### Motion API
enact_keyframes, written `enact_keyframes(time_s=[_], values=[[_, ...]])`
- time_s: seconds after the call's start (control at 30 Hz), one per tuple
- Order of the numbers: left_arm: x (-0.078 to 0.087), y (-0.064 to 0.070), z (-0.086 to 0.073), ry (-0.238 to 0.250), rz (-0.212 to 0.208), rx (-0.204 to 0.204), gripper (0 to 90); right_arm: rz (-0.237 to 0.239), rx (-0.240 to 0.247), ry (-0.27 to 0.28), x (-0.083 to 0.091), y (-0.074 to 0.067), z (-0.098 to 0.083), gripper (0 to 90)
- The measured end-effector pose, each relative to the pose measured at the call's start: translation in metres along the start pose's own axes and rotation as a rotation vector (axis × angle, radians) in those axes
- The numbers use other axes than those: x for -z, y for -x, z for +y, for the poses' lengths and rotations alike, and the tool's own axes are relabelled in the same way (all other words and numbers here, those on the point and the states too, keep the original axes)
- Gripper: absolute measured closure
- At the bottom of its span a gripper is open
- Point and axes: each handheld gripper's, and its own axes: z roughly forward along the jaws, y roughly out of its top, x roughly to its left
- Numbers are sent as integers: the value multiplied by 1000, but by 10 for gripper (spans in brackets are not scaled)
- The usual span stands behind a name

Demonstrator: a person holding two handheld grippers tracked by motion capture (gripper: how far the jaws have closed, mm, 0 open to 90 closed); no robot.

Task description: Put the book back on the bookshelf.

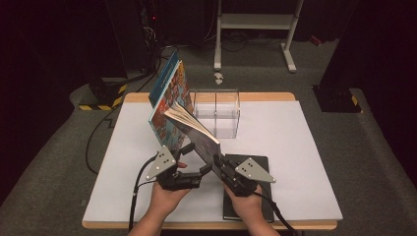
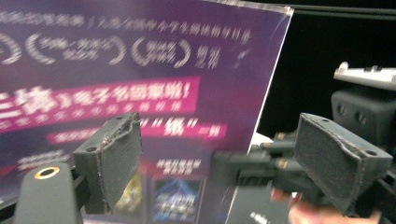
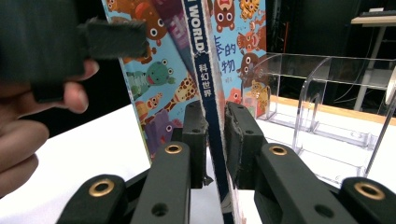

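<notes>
Two claws work over my white surface (image 1: pixel 275 147), where a clear acrylic rack (image 1: pixel 216 113) stands at the back. I see the colourful magazine (image 1: pixel 169 103) tilted up off the surface, its spine clamped in the right claw (image 3: pixel 215 140). My left claw (image 2: pixel 219 158) gapes wide just beside the purple cover, gripping nothing.
</notes>
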Motion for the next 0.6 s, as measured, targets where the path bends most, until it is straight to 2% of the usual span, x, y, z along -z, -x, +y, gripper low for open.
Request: enact_keyframes(time_s=[0.1,0.2,0.23,0.27,0.3,0.37,0.5,0.6], values=[[-12,3,0,-13,-10,6,152,7,-14,5,0,2,-1,777],[-18,4,-1,-15,-1,11,152,16,-23,4,1,3,-1,769],[-20,4,-1,-9,3,21,148,40,-30,-10,2,3,-2,737],[-21,4,-2,-5,10,23,149,46,-32,-21,2,3,-3,705],[-21,4,-2,-8,16,13,148,56,-39,-42,2,4,-5,672],[-21,4,-3,-6,32,2,148,66,-42,-75,3,7,-10,672],[-23,2,-6,-6,67,5,135,90,-70,-183,-2,15,-20,672],[-24,0,-8,-2,98,-1,134,95,-66,-198,-4,16,-21,711]])
